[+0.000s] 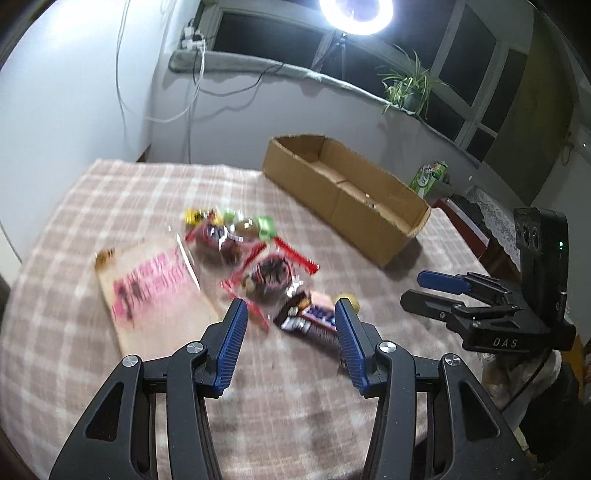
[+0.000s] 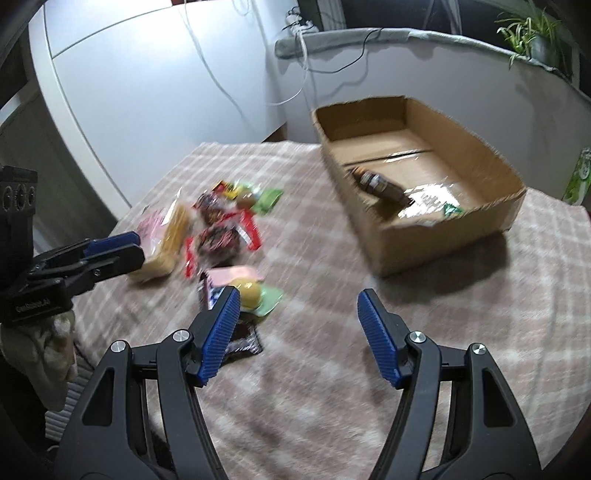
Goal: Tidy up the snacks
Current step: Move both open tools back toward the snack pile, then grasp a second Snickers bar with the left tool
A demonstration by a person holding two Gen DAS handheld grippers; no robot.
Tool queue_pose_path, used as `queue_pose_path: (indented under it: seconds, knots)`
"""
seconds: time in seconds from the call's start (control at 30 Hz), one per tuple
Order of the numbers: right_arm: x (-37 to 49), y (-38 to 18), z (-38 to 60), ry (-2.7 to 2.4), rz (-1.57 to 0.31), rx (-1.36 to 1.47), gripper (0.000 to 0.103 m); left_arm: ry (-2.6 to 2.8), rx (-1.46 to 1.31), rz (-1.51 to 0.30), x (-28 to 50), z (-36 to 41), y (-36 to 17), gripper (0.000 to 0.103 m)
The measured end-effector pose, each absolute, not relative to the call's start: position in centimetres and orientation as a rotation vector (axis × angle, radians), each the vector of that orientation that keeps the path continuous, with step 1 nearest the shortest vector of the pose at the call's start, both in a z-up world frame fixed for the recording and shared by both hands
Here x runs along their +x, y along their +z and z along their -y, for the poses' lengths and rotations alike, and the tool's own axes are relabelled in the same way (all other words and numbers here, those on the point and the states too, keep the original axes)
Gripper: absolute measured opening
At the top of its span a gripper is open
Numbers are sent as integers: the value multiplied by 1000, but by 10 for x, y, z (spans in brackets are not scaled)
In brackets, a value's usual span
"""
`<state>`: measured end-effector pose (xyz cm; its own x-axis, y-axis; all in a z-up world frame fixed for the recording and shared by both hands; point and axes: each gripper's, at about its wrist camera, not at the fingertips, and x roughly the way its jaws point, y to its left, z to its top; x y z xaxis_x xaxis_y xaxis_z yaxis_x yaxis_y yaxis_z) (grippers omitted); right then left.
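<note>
Two black, blue-padded grippers tilt down over a pile of wrapped snacks (image 1: pixel 255 266).
Left gripper (image 1: pixel 290 314) and right gripper (image 2: pixel 297 301) both gape, holding nothing.

Domestic room, likely a bedroom or living room at night. Plaid blanket (image 1: pixel 110 206) spread under the grippers as a work surface. Ahead: dark window (image 1: pixel 273 40) over a padded sill, potted spider plant (image 1: pixel 410 88) up right, ring light (image 1: pixel 356 14) on a stand, charger cables (image 1: pixel 194 74) trailing down the white wall.
</note>
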<state>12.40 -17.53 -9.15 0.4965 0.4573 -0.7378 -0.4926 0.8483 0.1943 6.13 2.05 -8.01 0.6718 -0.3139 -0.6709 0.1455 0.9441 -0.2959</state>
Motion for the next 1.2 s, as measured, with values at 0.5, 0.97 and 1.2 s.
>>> queue_pose_path:
  seconds: [0.5,0.97,1.2]
  knots:
    - [115,-109,142,720,-955,-30,24,-266,-213,-807,65,-19,-91,28]
    - [145,-125,95,776,-941,-47,21,-255,-252,-807,66,-29,-93,28]
    - [159,-132,120,723,-985,3,21,-279,-254,-818,70,-24,-97,28]
